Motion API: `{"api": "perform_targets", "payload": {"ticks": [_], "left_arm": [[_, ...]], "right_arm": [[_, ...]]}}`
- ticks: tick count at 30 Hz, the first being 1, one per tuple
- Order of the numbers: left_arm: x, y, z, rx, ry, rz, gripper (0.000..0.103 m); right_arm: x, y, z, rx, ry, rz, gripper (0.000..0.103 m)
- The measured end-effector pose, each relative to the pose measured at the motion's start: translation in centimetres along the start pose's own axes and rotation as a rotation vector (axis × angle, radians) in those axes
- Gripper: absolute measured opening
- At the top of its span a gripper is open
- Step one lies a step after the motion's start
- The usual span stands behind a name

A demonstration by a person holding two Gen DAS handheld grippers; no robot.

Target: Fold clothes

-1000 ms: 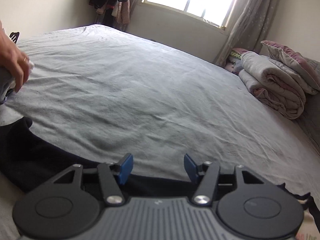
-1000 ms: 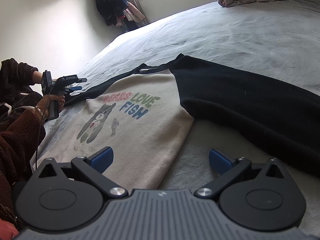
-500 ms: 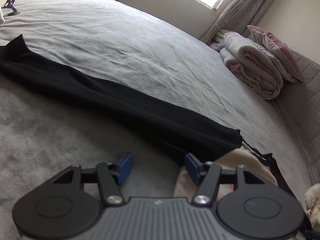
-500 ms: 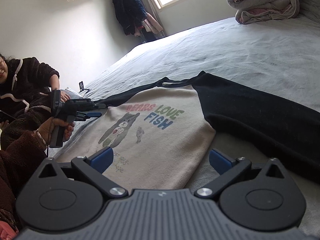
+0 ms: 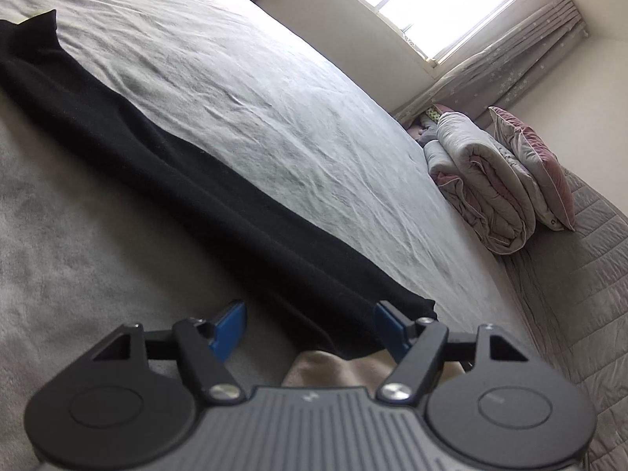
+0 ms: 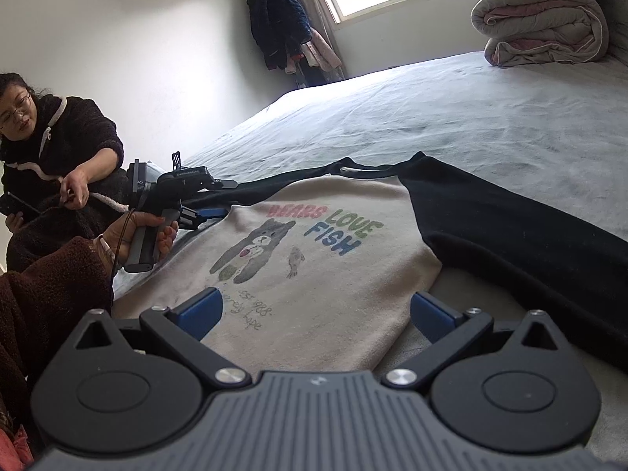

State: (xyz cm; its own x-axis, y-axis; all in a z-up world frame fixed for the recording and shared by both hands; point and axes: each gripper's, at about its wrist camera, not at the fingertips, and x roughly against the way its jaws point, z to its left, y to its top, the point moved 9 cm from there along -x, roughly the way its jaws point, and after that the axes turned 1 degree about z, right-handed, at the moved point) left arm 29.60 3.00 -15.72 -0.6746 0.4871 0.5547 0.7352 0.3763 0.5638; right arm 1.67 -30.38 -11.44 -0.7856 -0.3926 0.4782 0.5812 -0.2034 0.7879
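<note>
A cream sweatshirt with a bear print and black sleeves lies flat on the grey bed. My right gripper is open above its near hem, nothing between the blue pads. In the right wrist view a hand holds my left gripper at the shirt's left edge. In the left wrist view a black sleeve runs diagonally down to my left gripper. Its jaws are opening. The sleeve's end and a bit of cream fabric lie between the pads, which do not press on them.
A rolled duvet and a pillow sit at the bed's far end under the window. Dark clothes hang in the corner. A second person sits at the left beside the bed, next to a small black stand.
The left view swung from the open bed onto the black sleeve's end and rolled, and its pads stand wider apart. In the right view the left gripper came closer to the shirt's edge.
</note>
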Motion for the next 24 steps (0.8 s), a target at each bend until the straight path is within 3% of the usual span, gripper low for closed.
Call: {"api": "perform_targets", "payload": {"ticks": [5, 9, 17, 24], "left_arm": [[-0.6, -0.2, -0.6, 0.001, 0.028, -0.013, 0.069], [-0.6, -0.3, 0.5, 0.029, 0.06, -0.019, 0.035], [-0.6, -0.2, 1.7, 0.08, 0.068, -0.042, 0.011], [-0.1, -0.6, 1.8, 0.143, 0.054, -0.093, 0.007]], "right_arm": [[0.3, -0.1, 0.4, 0.033, -0.017, -0.004, 0.103], [0.6, -0.4, 0.5, 0.066, -0.042, -0.003, 0.103], [0.8, -0.5, 1.0, 0.113, -0.07, -0.004, 0.103], [0.3, -0.8, 1.2, 0.15, -0.09, 0.013, 0.103]]}}
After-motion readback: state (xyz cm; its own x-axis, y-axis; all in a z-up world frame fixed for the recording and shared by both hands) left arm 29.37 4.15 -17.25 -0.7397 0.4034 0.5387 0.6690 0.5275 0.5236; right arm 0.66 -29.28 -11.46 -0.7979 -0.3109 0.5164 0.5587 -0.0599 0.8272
